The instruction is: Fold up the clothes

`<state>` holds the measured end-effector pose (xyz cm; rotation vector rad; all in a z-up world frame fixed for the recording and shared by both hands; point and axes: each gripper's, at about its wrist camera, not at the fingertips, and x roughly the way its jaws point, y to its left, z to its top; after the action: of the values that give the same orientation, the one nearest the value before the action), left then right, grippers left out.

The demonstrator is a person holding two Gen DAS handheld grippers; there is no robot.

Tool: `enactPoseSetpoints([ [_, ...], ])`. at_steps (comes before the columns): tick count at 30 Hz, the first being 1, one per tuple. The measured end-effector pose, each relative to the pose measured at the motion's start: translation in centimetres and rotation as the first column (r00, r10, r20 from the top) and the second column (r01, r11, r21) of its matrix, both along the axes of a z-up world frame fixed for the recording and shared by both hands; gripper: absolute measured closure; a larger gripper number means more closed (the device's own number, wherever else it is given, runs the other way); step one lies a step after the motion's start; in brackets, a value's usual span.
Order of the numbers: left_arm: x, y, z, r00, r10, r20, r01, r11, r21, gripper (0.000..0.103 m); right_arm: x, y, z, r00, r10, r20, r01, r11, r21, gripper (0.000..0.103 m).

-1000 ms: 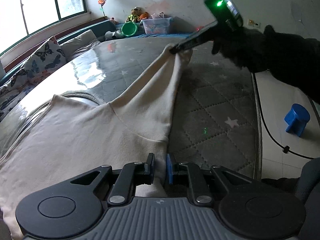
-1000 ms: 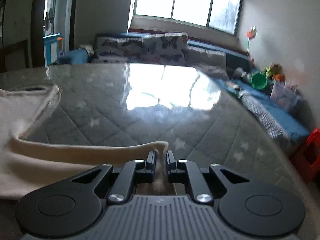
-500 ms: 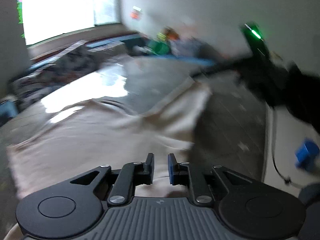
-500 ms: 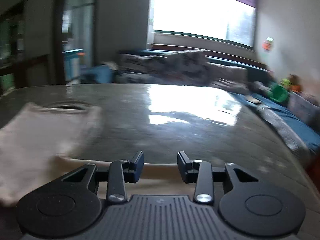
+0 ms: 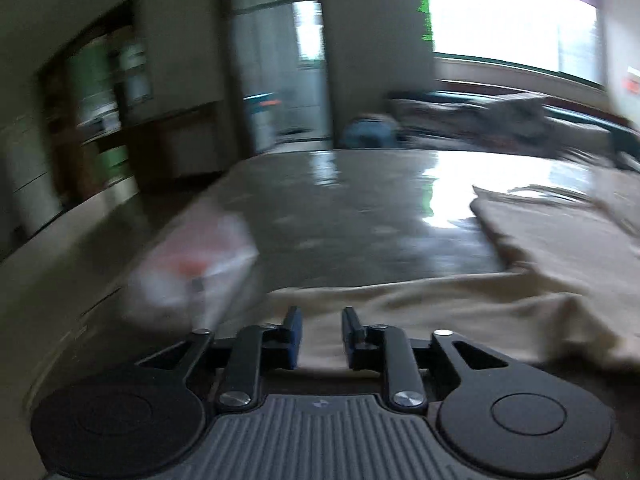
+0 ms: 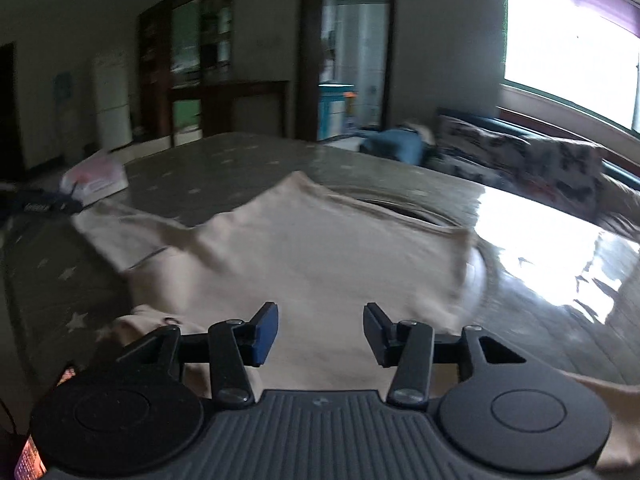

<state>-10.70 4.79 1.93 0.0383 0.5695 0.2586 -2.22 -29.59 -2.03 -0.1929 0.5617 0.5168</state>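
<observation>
Right wrist view gives us the cream garment (image 6: pixel 320 248) spread on the mattress (image 6: pixel 224 168), neckline toward the far side and one sleeve trailing off to the left. Our right gripper (image 6: pixel 320 330) hangs over its near part; the jaws stand wide and are opening, with cloth seen below the gap but neither pad pressing on it. In the left wrist view, which is blurred, the same garment (image 5: pixel 460 304) lies rumpled just ahead of and to the right of our left gripper (image 5: pixel 321 336). Its jaws are narrow but parted and opening, cloth showing under the gap, nothing pinched. Around it, a white and red packet (image 6: pixel 96 182) sits at the mattress's far left corner, clear of the cloth. Beyond the bed we see patterned cushions (image 6: pixel 520 156) under the bright window (image 6: pixel 568 72).
</observation>
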Motion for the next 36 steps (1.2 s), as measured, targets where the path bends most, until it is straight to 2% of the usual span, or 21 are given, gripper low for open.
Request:
enactPoseSetpoints([
  [2,0.1,0.7,-0.5,0.999,0.041,-0.003,-0.041,0.999,-0.002,0.069,0.0,1.0,0.0,1.0,0.029,-0.003,-0.029,1.0,-0.011,0.054],
  [7,1.2,1.5,-1.7,0.997,0.061,-0.053,-0.065,0.995,-0.073,0.069,-0.8,2.0,0.2,0.998,0.069,-0.008,-0.069,0.997,-0.025,0.052],
  [11,1.6,2.2,-2.1,0.996,0.072,-0.052,-0.078,0.99,-0.118,0.07,-0.8,2.7,0.1,0.996,0.085,-0.01,-0.086,0.996,-0.037,0.051],
  [12,1.6,2.3,-2.2,0.996,0.07,-0.049,-0.076,0.989,-0.129,0.072,-0.7,2.8,0.2,0.996,0.091,-0.011,-0.091,0.995,-0.039,0.051],
  [14,1.6,2.4,-2.2,0.997,0.06,-0.045,-0.066,0.988,-0.138,0.088,-0.6,3.3,0.3,0.995,0.104,-0.014,-0.104,0.994,-0.043,0.051],
  [17,2.0,2.1,-2.0,0.998,0.045,-0.04,-0.049,0.992,-0.117,0.094,-0.3,4.3,0.6,0.991,0.133,-0.012,-0.133,0.99,-0.044,0.051],
  [27,4.3,1.4,1.9,0.996,-0.012,0.084,0.012,1.0,0.008,0.094,2.1,10.2,0.2,0.969,0.244,-0.032,-0.246,0.967,-0.07,0.051],
  [30,4.8,1.0,2.0,0.995,-0.024,0.092,0.021,0.999,0.026,0.094,3.0,12.1,-0.7,0.962,0.266,-0.059,-0.27,0.959,-0.082,0.051],
  [33,5.5,1.0,1.6,0.995,-0.02,0.099,0.016,0.999,0.045,0.094,2.5,13.9,-2.2,0.939,0.33,-0.102,-0.341,0.932,-0.123,0.052],
  [36,6.2,1.2,1.3,0.995,-0.02,0.095,0.016,0.999,0.045,0.094,1.3,14.7,-2.2,0.93,0.362,-0.061,-0.367,0.914,-0.174,0.052],
])
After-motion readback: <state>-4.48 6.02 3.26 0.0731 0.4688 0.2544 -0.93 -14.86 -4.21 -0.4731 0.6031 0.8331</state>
